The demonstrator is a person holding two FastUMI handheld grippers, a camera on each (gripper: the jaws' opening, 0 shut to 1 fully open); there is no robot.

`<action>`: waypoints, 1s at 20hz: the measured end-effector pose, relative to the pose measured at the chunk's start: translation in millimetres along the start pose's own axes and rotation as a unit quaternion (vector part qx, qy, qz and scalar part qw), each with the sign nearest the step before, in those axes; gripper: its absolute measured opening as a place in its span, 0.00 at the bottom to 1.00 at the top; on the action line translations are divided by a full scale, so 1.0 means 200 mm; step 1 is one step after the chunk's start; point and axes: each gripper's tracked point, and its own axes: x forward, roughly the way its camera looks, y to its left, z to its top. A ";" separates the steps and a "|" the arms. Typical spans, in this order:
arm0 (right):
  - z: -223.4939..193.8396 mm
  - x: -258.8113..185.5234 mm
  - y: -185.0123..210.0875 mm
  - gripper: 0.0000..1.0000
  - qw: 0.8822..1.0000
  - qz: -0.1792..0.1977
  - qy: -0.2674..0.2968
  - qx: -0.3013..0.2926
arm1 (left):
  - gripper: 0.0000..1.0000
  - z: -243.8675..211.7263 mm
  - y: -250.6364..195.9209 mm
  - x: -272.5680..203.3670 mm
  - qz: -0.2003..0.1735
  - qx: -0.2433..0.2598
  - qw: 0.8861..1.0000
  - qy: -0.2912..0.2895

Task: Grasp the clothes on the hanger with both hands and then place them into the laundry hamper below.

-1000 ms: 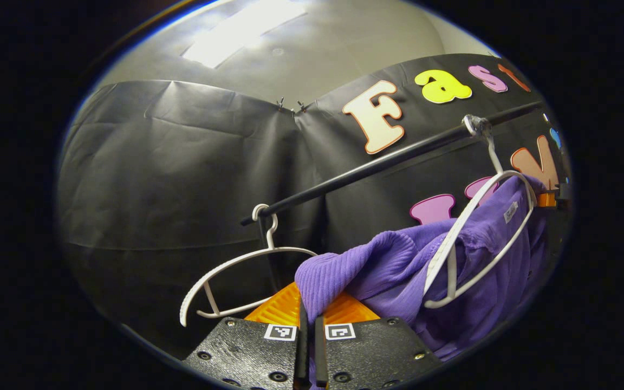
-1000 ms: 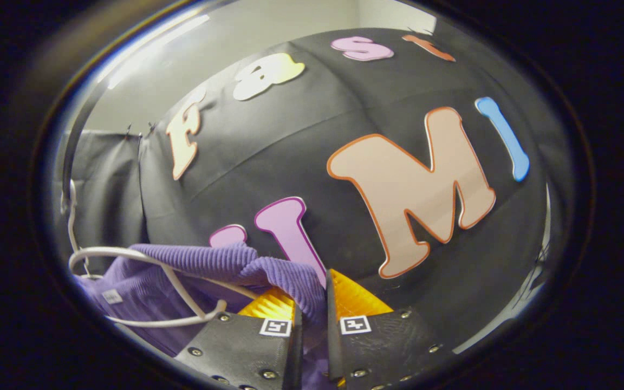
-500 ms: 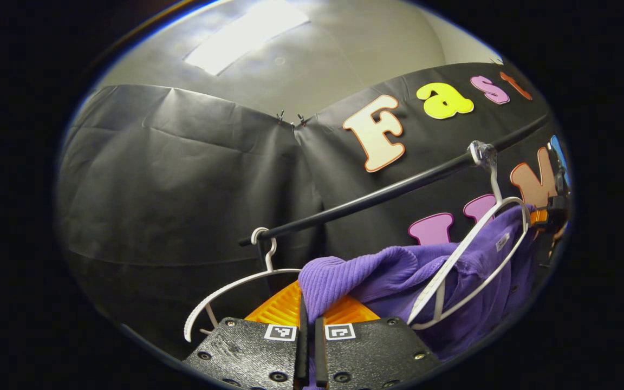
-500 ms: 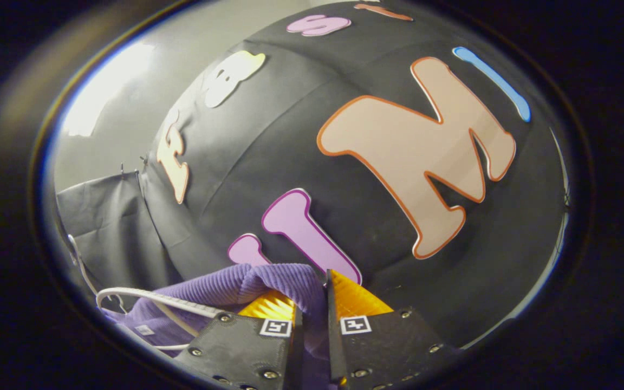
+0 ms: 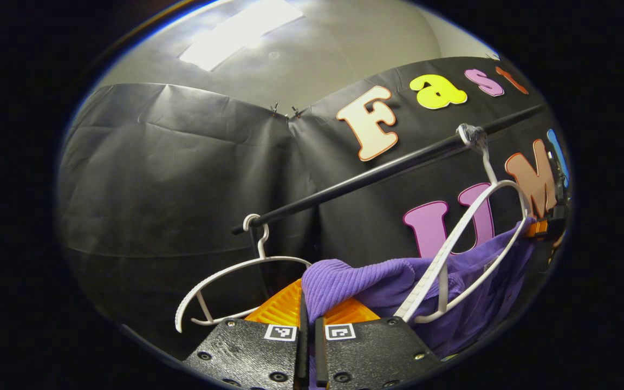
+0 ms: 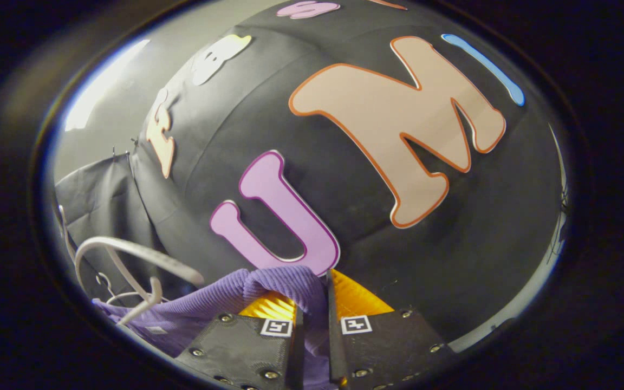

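A purple ribbed garment stretches between both grippers, sagging below the top of a white hanger that hangs from a black rail. In the left gripper view my left gripper is shut on one bunched corner of the garment. My right gripper is shut on another fold of the purple garment in the right gripper view, with the white hanger at the lower left. The right gripper also appears far right in the left gripper view.
A second, bare white hanger hangs on the rail's left end, close to my left gripper. The black cloth wall stands right behind the rail, with a pale ceiling above.
The garment has slid lower, off the top of its hanger, whose upper curve now stands bare. The right gripper has dropped and tilted, with more wall above it.
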 end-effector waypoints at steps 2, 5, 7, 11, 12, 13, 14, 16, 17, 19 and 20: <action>-0.07 -0.04 -0.03 0.18 1.000 -0.004 0.014 -0.022 | 0.05 -0.07 0.01 -0.02 0.002 0.003 1.000 0.015; -0.17 -0.11 -0.05 0.18 0.999 -0.005 0.034 -0.039 | 0.02 -0.17 0.04 -0.08 0.010 0.007 0.999 0.037; -0.23 -0.16 -0.06 0.18 0.998 -0.005 0.046 -0.048 | 0.02 -0.24 0.05 -0.11 0.014 0.011 0.998 0.053; -0.34 -0.25 -0.06 0.18 0.996 -0.003 0.068 -0.056 | 0.05 -0.39 0.02 -0.20 0.007 0.046 0.996 0.080; -0.37 -0.27 -0.05 0.18 0.995 -0.002 0.073 -0.061 | 0.05 -0.43 -0.02 -0.22 0.001 0.054 0.995 0.088; -0.40 -0.30 -0.05 0.18 0.995 -0.001 0.077 -0.066 | 0.05 -0.46 -0.06 -0.25 -0.007 0.060 0.994 0.096; -0.42 -0.32 -0.04 0.18 0.994 0.002 0.083 -0.071 | 0.05 -0.50 -0.10 -0.28 -0.015 0.059 0.993 0.105; -0.48 -0.37 -0.01 0.18 0.993 0.009 0.094 -0.077 | 0.05 -0.56 -0.21 -0.33 -0.035 0.048 0.991 0.121; -0.51 -0.39 0.01 0.18 0.992 0.014 0.099 -0.079 | 0.05 -0.58 -0.28 -0.35 -0.047 0.042 0.990 0.126; -0.57 -0.44 0.07 0.18 0.990 0.027 0.112 -0.077 | 0.05 -0.61 -0.43 -0.38 -0.074 0.029 0.988 0.135; -0.61 -0.46 0.10 0.18 0.989 0.034 0.120 -0.075 | 0.05 -0.62 -0.51 -0.40 -0.091 0.021 0.986 0.138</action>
